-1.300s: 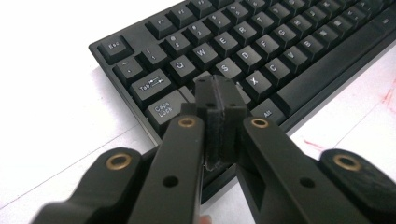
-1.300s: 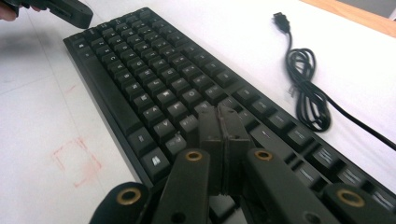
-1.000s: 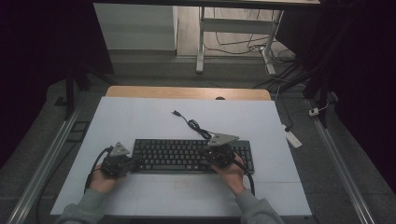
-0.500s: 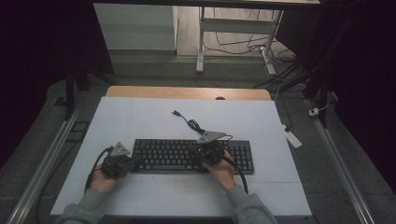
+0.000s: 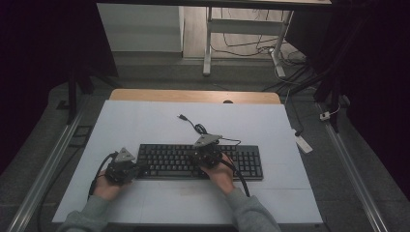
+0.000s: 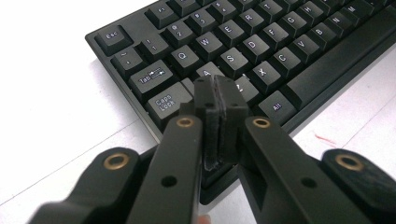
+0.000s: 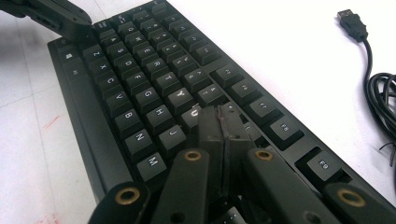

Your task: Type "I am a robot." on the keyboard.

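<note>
both sets of jaws clenched, empty. left gripper [image 6: 219,100] tips over the a key, right gripper [image 7: 219,121] by the u/i keys of the flat black plastic keyboard [image 5: 200,162] on the white table [image 5: 145,125]. typing step; next needs a straight-down press.

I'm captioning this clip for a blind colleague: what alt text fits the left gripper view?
The left gripper, jaws shut, has its tips over the A key at the left end of a black keyboard on a white table.
</note>
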`<state>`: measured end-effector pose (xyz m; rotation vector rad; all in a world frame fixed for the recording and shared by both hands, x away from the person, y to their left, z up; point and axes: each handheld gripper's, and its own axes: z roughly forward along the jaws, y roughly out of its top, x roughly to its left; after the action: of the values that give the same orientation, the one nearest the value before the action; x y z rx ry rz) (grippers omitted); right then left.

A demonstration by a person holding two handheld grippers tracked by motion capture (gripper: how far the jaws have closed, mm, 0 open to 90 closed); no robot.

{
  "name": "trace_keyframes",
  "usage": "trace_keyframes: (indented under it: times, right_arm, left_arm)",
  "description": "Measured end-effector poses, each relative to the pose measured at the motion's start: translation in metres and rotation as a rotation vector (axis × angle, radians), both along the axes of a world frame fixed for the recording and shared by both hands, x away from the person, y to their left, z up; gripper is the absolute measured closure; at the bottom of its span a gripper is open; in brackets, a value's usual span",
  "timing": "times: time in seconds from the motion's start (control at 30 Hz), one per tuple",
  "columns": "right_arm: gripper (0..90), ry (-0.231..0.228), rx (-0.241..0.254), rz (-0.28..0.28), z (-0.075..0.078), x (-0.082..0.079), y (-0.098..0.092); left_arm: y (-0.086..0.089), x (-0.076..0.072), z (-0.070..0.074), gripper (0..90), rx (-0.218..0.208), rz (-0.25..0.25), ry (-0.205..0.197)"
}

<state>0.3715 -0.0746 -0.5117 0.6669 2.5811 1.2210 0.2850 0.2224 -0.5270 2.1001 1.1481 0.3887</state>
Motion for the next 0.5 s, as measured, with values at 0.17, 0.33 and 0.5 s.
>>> trace_keyframes:
  times: [0.17, 0.33, 0.5]
  right_arm:
    - [89.0, -0.001, -0.012, -0.014, -0.0016, 0.0024, 0.0002]
    - [89.0, -0.003, -0.006, -0.021, -0.0016, 0.0037, 0.0000]
    - [89.0, -0.003, -0.005, -0.021, -0.0027, 0.0046, 0.0012]
  left_arm:
    - [-0.0005, 0.0000, -0.0002, 88.2, 0.001, 0.001, -0.001]
    - [-0.0007, 0.0002, -0.0005, 88.2, 0.004, -0.002, -0.001]
    - [-0.0011, 0.0009, -0.0011, 88.2, 0.009, -0.003, 0.000]
